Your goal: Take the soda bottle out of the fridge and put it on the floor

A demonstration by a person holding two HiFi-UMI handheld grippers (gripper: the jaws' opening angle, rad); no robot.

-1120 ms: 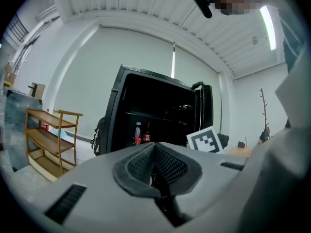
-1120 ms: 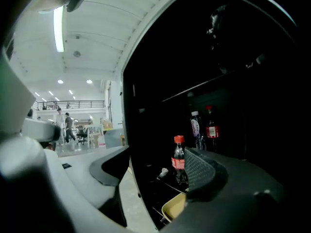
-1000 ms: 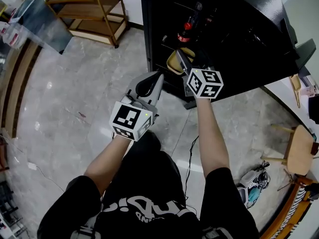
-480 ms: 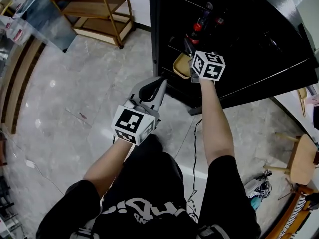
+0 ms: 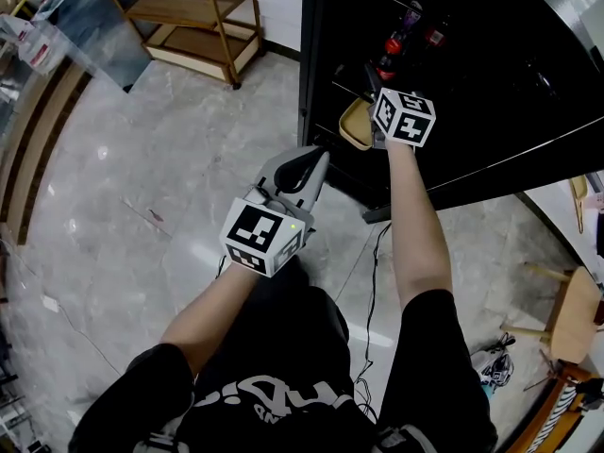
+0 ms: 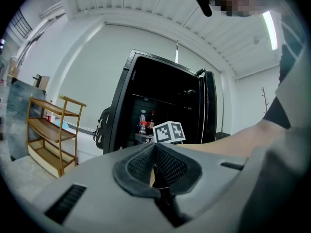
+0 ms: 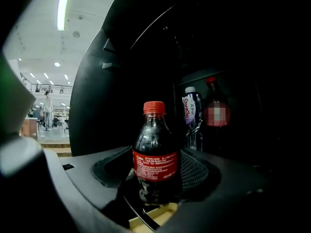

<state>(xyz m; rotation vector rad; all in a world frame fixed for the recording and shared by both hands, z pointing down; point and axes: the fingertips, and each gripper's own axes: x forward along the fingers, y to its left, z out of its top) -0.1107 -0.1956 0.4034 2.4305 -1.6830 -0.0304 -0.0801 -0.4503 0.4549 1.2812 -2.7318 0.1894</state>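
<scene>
A dark soda bottle (image 7: 155, 161) with a red cap and red label stands upright on a shelf in the open black fridge (image 5: 472, 111). In the head view the soda bottle (image 5: 390, 57) shows just beyond the marker cube. My right gripper (image 7: 155, 178) reaches into the fridge with the bottle between its jaws. They have just been closing, and a thin gap still shows at the left pad. My left gripper (image 5: 316, 159) hangs outside the fridge over the floor. Its pads (image 6: 170, 164) meet with nothing between them.
Two more bottles (image 7: 192, 110) stand behind the soda bottle. A yellow dish (image 5: 357, 125) sits on a lower fridge shelf. A wooden shelf cart (image 5: 189, 17) stands on the marble floor at the left. A stool (image 5: 571, 300) and a cable (image 5: 371, 272) lie to the right.
My right gripper has reached further into the fridge, up to the soda bottle. My left gripper has stayed in front of the fridge.
</scene>
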